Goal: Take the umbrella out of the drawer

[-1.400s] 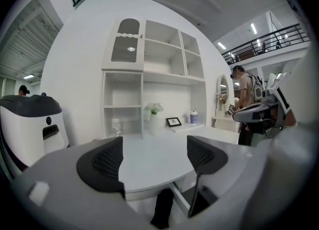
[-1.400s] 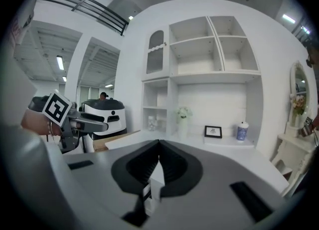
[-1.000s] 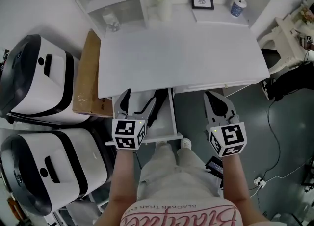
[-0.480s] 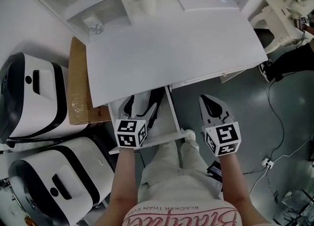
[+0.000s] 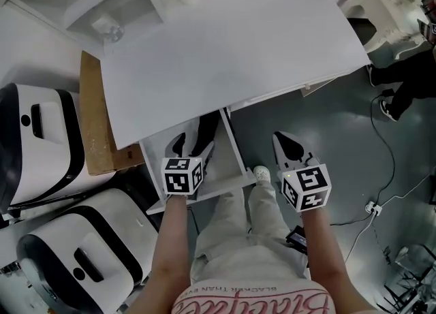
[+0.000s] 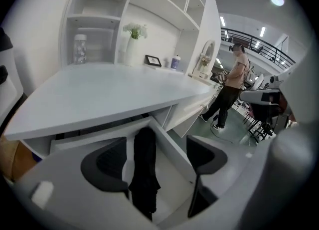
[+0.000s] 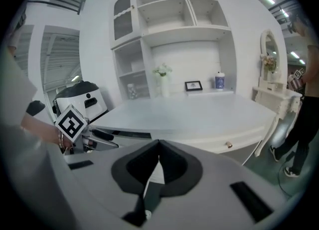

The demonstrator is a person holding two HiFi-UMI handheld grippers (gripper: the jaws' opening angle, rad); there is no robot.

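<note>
A black folded umbrella point(image 5: 207, 127) lies lengthwise in the open white drawer point(image 5: 230, 158) under the white desk point(image 5: 225, 54). My left gripper point(image 5: 191, 145) hovers over the drawer, open, with its fingers on either side of the umbrella. In the left gripper view the umbrella point(image 6: 144, 166) runs between the spread jaws of the left gripper point(image 6: 157, 148), and I cannot tell whether they touch it. My right gripper point(image 5: 288, 148) hangs to the right of the drawer over the grey floor, shut and empty. The right gripper view shows the right gripper point(image 7: 159, 146) with its tips together.
Two white-and-black machines point(image 5: 37, 139) point(image 5: 75, 258) stand at the left, with a brown board point(image 5: 95, 122) against the desk. A second drawer with a knob point(image 7: 229, 144) is closed. A person point(image 6: 230, 92) stands at the right. A cable point(image 5: 381, 169) crosses the floor.
The head view has swung, so the desk now sits higher and more tilted in frame. Both grippers keep nearly the same places by the drawer. The left stays open, the right shut.
</note>
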